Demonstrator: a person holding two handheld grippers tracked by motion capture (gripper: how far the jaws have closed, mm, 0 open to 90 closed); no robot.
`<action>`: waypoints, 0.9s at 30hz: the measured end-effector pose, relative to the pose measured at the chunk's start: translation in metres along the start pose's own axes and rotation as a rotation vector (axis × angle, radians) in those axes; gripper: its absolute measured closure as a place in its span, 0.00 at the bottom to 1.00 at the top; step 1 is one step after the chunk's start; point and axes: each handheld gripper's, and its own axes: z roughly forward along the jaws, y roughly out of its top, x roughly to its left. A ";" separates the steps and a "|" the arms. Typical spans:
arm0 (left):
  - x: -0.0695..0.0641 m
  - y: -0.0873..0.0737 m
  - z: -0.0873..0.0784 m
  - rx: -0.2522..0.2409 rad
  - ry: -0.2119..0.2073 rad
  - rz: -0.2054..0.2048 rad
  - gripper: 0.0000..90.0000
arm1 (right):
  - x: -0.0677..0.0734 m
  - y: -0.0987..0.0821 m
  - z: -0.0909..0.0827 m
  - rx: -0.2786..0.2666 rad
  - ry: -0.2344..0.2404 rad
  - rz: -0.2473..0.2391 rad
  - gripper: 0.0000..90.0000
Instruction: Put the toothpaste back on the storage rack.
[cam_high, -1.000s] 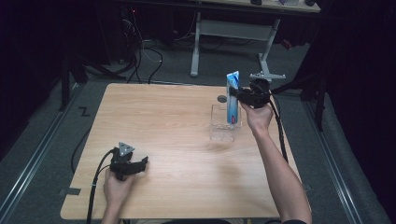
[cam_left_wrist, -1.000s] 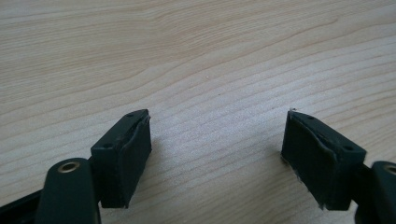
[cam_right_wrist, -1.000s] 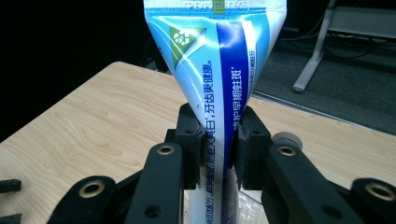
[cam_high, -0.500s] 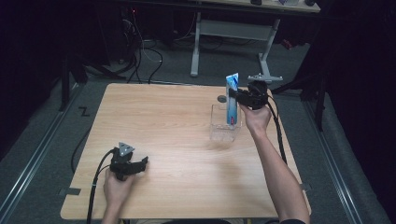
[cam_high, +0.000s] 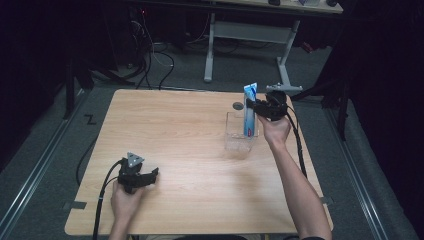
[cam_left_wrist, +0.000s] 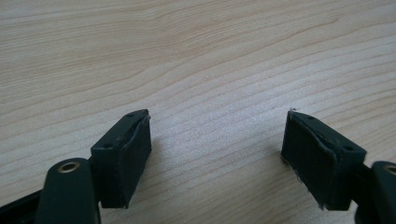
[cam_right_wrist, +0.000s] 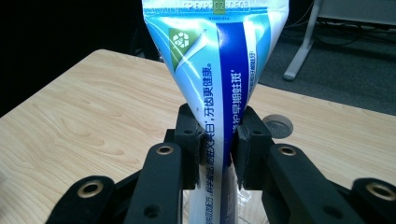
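Item: toothpaste tube (cam_high: 249, 111), blue and white, held upright with its crimped flat end up and its lower part inside a clear plastic box (cam_high: 240, 136) near the far right of the bench (cam_high: 175, 130). We hold it in the right gripper (cam_high: 256, 106), whose fingers (cam_right_wrist: 190, 135) are closed on the tube's narrowing middle, one pad on each face; in the right gripper view the tube (cam_right_wrist: 215, 70) fans out above the pads and the box shows faintly below. The left gripper (cam_high: 150, 175) rests low over bare wood at the near left, its fingers (cam_left_wrist: 123, 156) spread wide and holding nothing. The step in hand, as we judge it, is standing the tube in the box: we should keep it vertical, lower it until the cap end seats on the box floor, and let go only once it is steady, since the light box could tip or slide. Room: the box sits just short of the right edge and near a round grommet (cam_high: 238, 106); open wood lies to the left and toward us, so we would withdraw upward and back.
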 end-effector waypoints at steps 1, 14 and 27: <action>0.000 0.000 0.000 0.000 0.000 0.000 0.27 | 0.000 0.000 0.000 0.000 0.000 0.000 0.82; 0.000 0.000 0.000 0.002 0.001 0.002 0.27 | -0.005 -0.008 0.004 0.024 0.006 0.015 0.82; 0.000 0.000 0.000 0.002 0.000 0.001 0.27 | -0.002 -0.011 0.009 0.034 0.006 0.010 0.82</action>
